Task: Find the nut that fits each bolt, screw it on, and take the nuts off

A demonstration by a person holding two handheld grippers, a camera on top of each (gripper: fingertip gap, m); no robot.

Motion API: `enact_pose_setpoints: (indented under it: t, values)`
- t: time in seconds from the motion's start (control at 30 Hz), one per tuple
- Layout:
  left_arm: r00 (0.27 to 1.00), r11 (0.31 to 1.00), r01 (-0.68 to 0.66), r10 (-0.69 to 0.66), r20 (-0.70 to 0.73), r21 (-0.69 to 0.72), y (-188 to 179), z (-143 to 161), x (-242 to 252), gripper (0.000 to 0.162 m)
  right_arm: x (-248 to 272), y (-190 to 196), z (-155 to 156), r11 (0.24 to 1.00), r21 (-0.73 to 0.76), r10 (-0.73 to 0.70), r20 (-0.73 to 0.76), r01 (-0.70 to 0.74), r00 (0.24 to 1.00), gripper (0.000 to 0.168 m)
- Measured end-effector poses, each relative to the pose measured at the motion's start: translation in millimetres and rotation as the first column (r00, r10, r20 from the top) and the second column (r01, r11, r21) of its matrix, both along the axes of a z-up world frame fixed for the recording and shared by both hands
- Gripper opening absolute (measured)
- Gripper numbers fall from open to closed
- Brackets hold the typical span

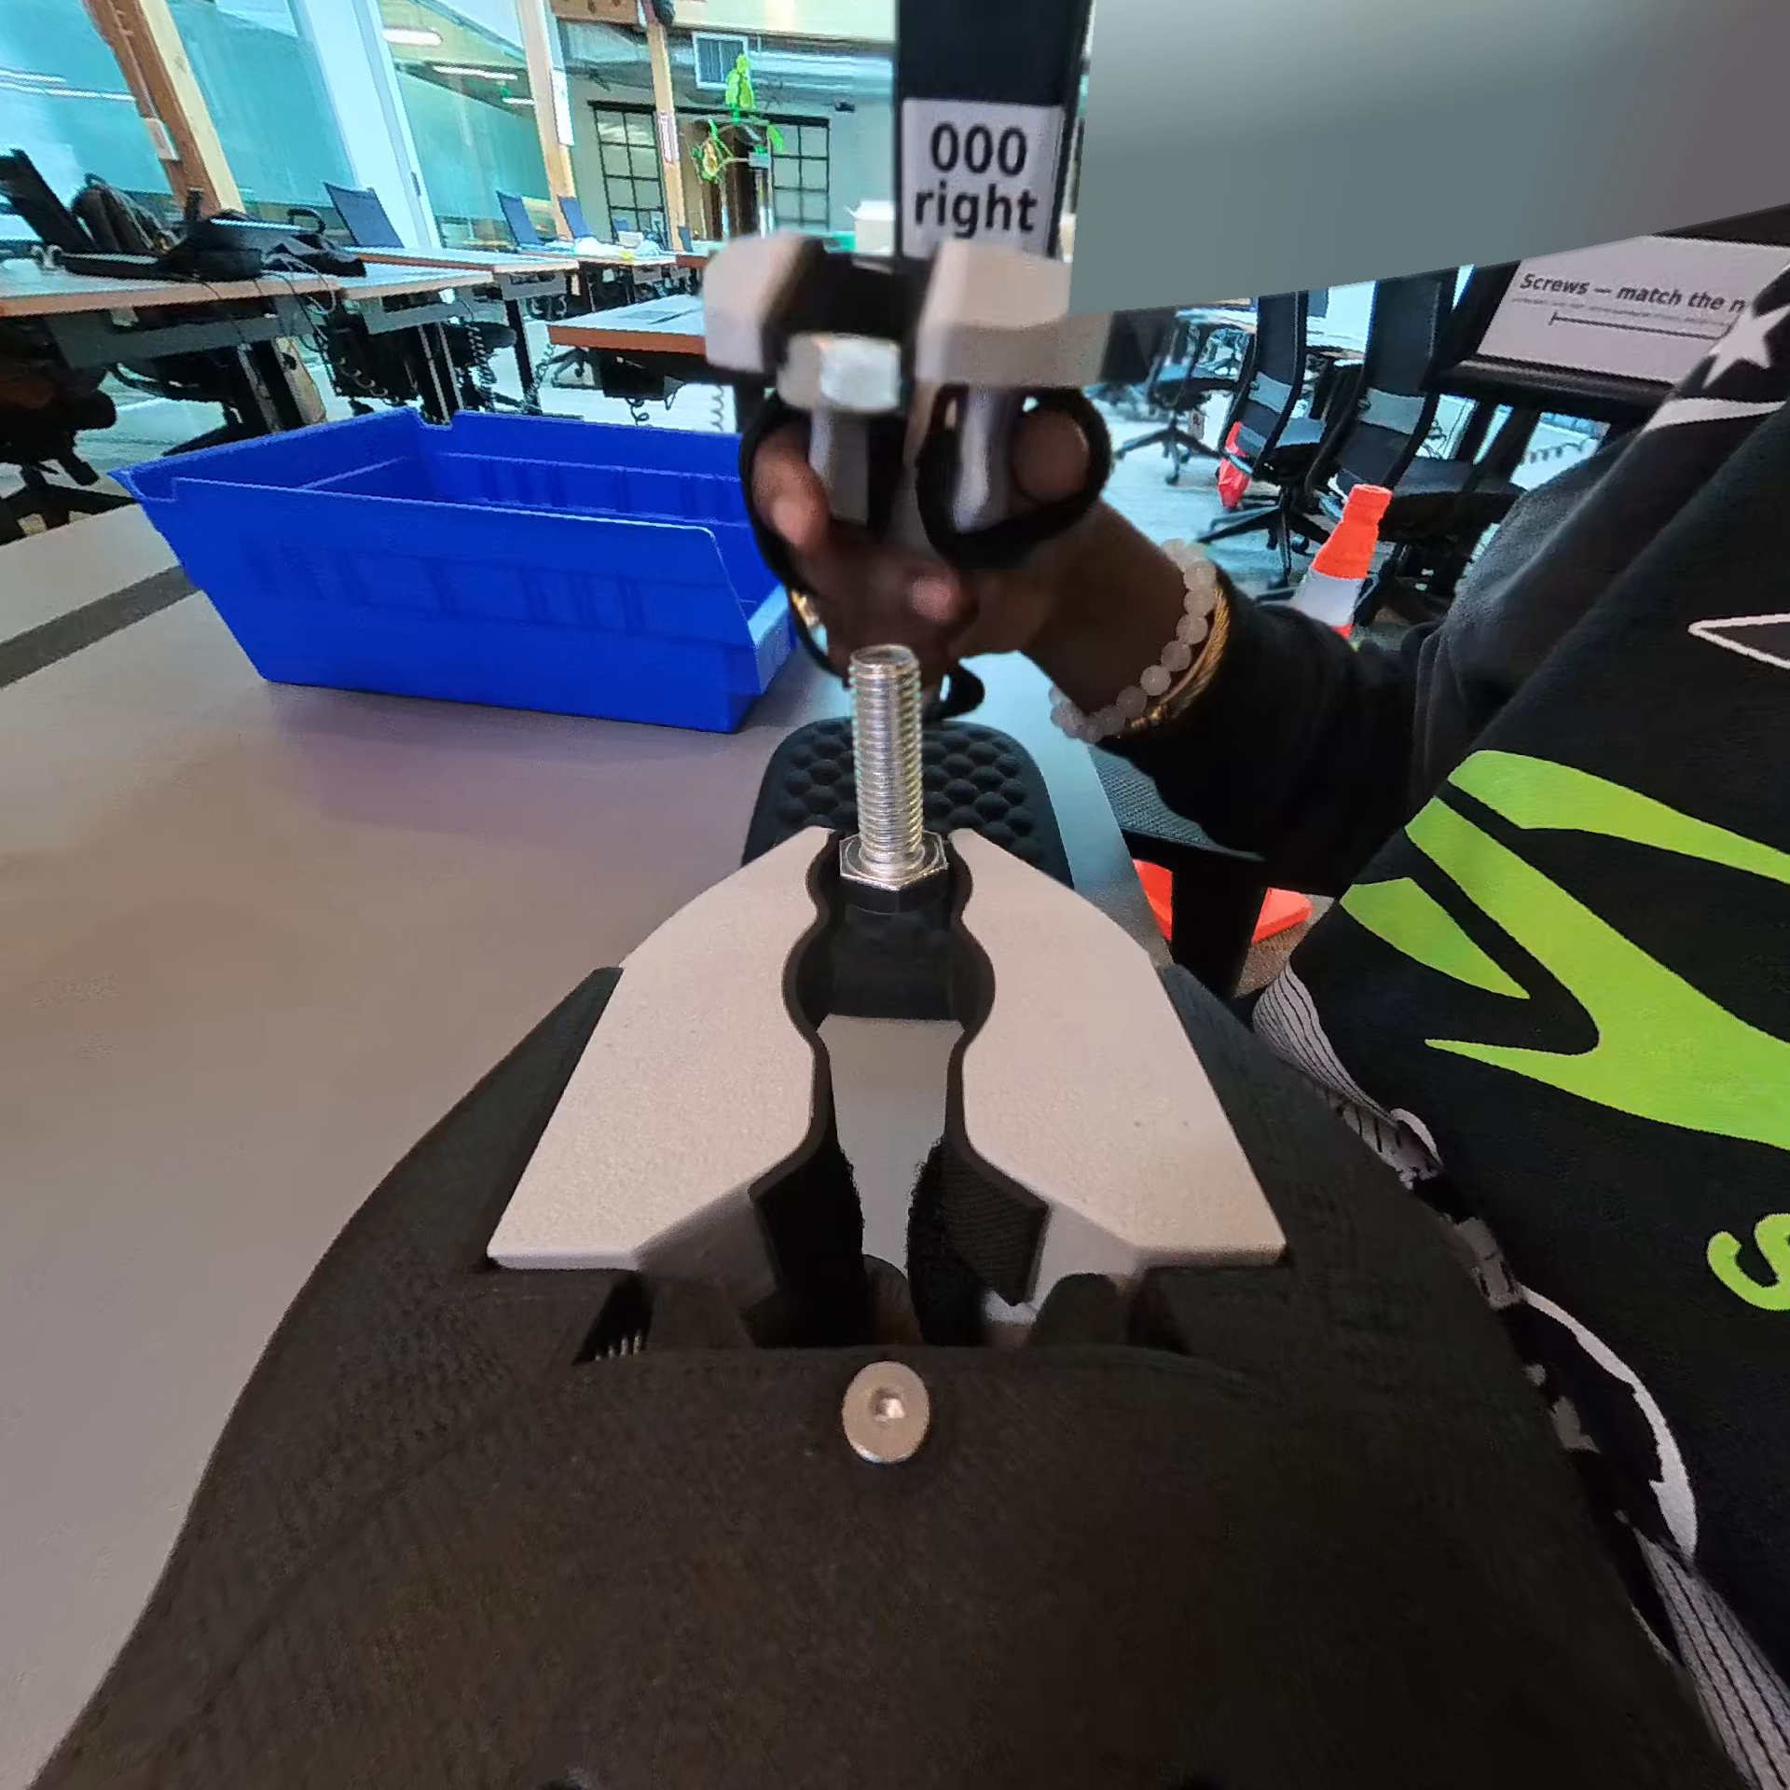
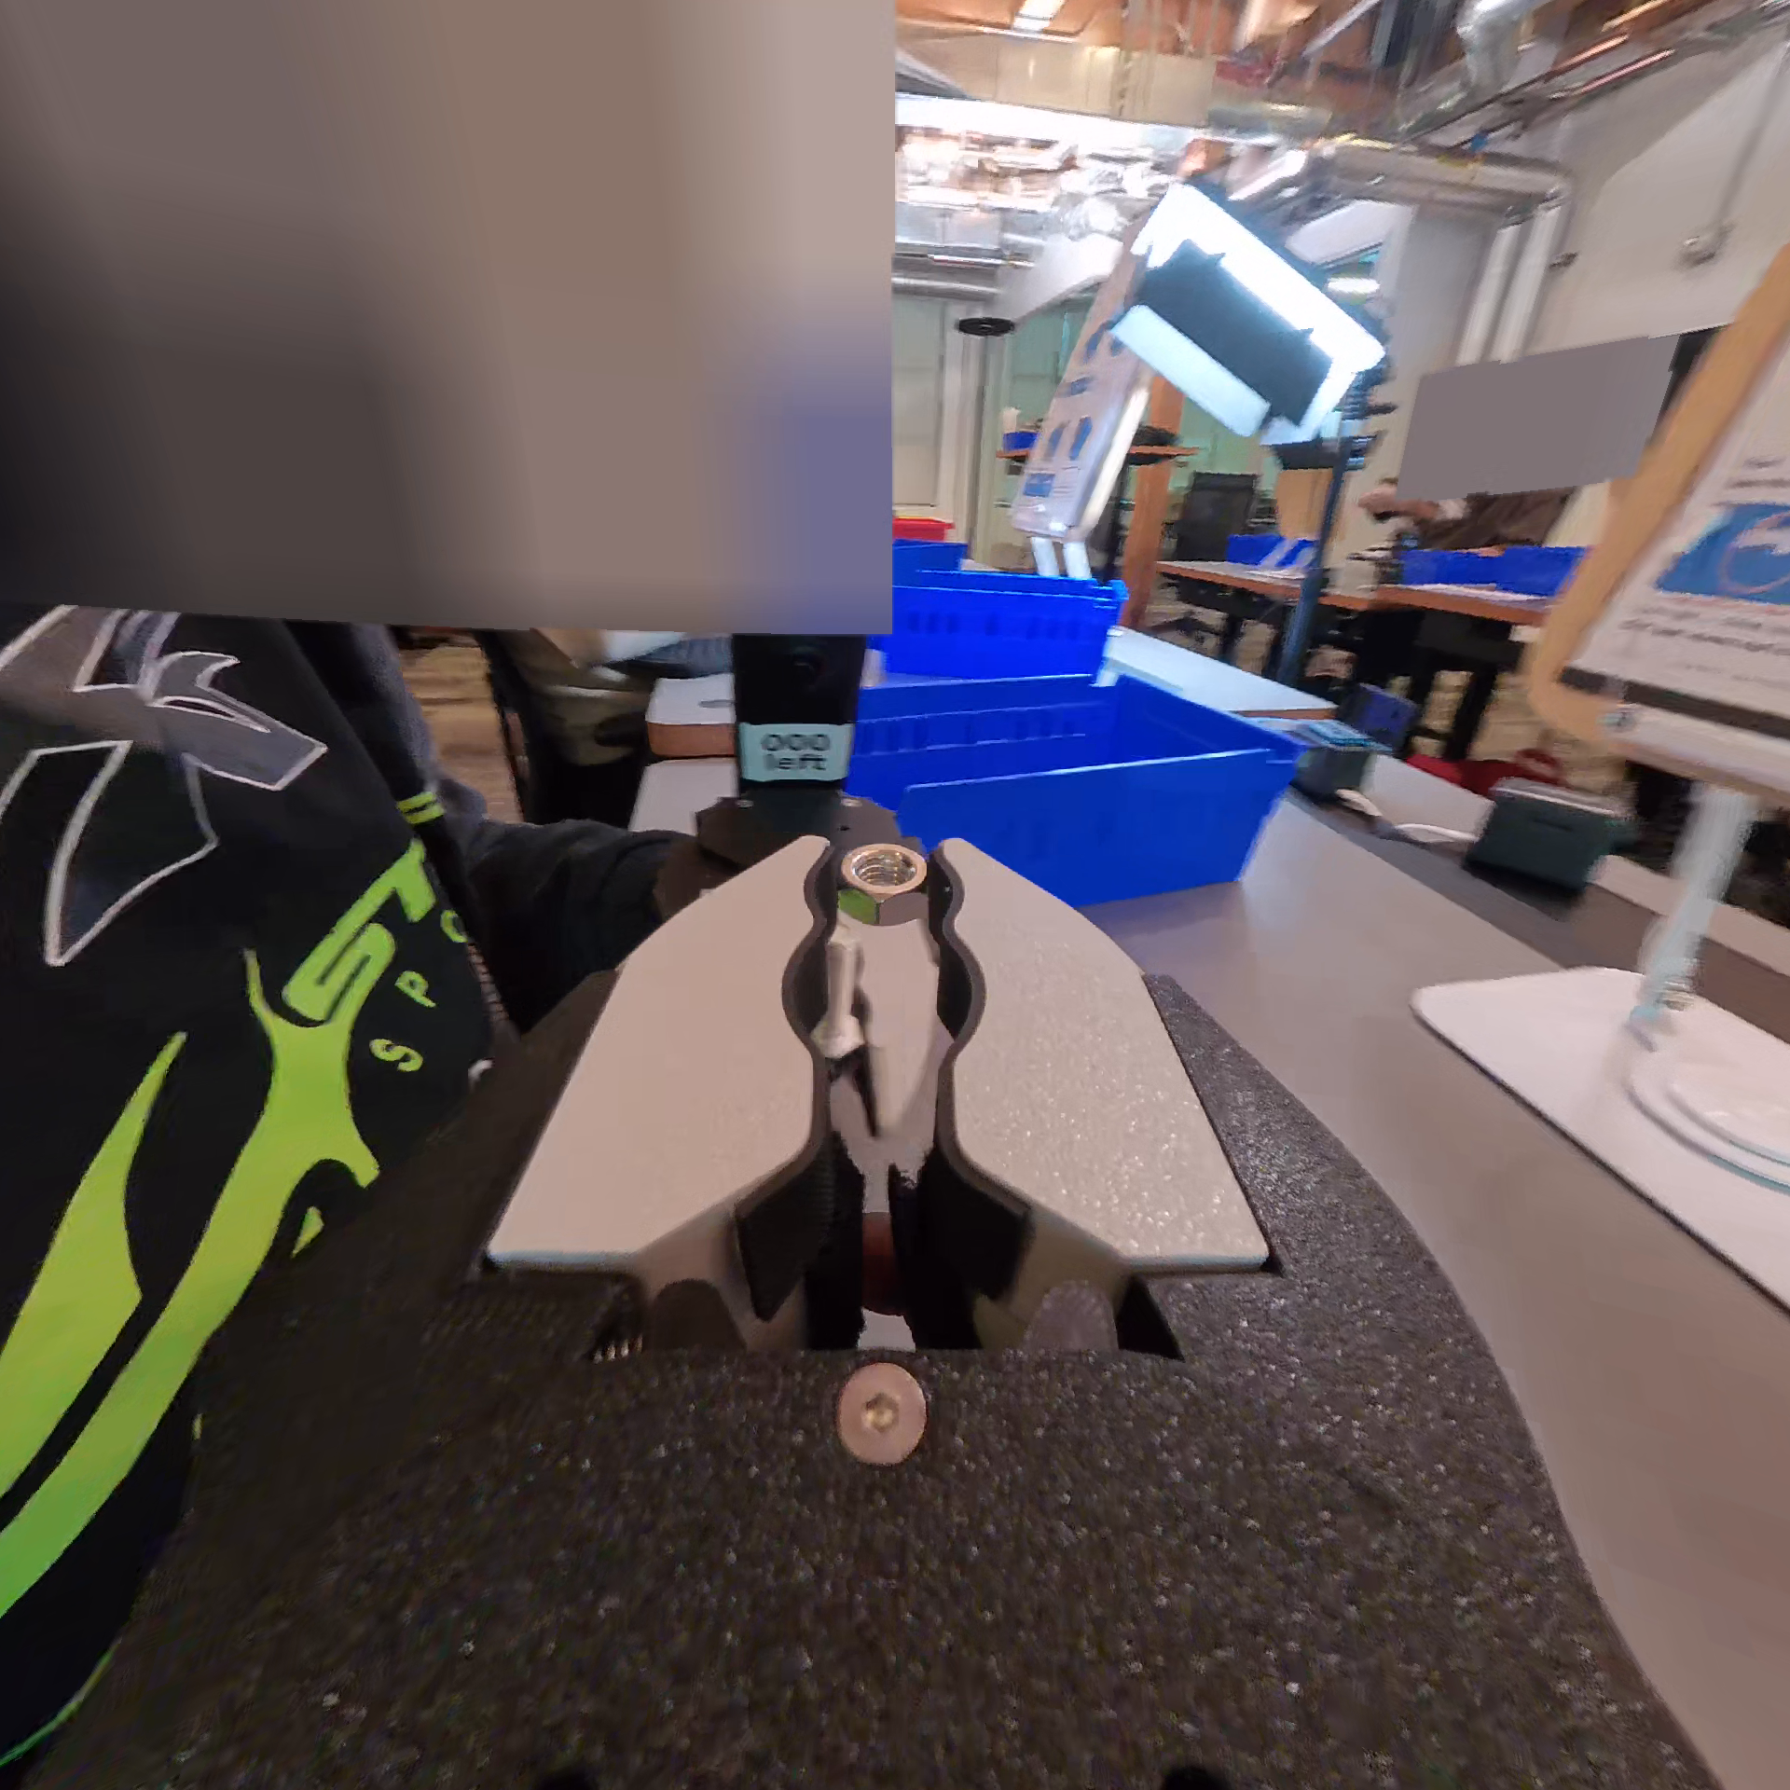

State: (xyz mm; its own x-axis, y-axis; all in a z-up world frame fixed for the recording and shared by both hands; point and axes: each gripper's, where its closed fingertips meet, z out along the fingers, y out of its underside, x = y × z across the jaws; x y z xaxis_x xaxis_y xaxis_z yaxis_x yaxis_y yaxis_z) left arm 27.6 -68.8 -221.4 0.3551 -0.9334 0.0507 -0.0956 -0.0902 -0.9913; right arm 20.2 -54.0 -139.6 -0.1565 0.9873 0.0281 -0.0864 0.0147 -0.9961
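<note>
Left wrist view: the threaded bolt point(image 1: 883, 760) stands upright, clamped by its hex head in the left gripper point(image 1: 889, 872). Above it, well apart, the right gripper point(image 2: 881, 886) pinches a hex nut point(image 2: 881, 877), bore facing out. Behind sits a blue bin point(image 1: 465, 581) on the grey table point(image 1: 242, 872). Risk, as I judge it: a tilted nut could cross-thread or slip free.

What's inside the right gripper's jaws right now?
A silver hex nut sits clamped between the right gripper fingertips, its threaded hole open and empty, facing the camera. The nut's flanks are covered by the fingers. The left gripper holds the bolt separately.
</note>
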Motion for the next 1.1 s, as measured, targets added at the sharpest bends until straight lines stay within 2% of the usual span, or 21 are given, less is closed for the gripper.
enact_pose_setpoints:
  t: [0.1,0.17,0.27,0.37,0.5,0.67,0.9,1.1]
  values:
    - [1.000,1.000,-0.023,0.023,0.019,0.004,3,3,-3,0.019,34,43,9,0.970,0.041,-0.241,0.038,0.239,0.970,0.018]
    - [0.999,0.999,-0.036,0.036,0.027,0.012,5,6,-4,0.019,67,79,9,0.907,0.051,-0.422,0.090,0.419,0.902,0.018]
    - [0.999,0.999,-0.045,0.044,0.031,0.019,6,7,-4,0.019,129,138,0,0.733,0.081,-0.677,0.183,0.675,0.713,0.018]
    - [0.998,0.999,-0.049,0.048,0.031,0.024,6,7,-4,0.019,183,186,-26,0.564,0.079,-0.790,0.341,0.822,0.509,0.018]
    - [0.998,0.998,-0.057,0.056,0.035,0.030,7,9,-6,0.019,231,226,-81,0.411,0.170,-0.765,0.599,0.896,0.237,0.018]
    - [0.998,0.997,-0.062,0.061,0.032,0.034,8,9,-7,0.019,261,243,-138,0.352,0.226,-0.614,0.788,0.908,0.042,0.018]
    - [0.998,0.997,-0.064,0.062,0.027,0.040,8,9,-7,0.019,277,242,-175,0.329,0.231,-0.453,0.890,0.916,-0.062,0.018]
    - [0.997,0.997,-0.068,0.067,0.025,0.043,8,9,-7,0.019,279,239,-184,0.333,0.223,-0.413,0.908,0.916,-0.071,0.018]
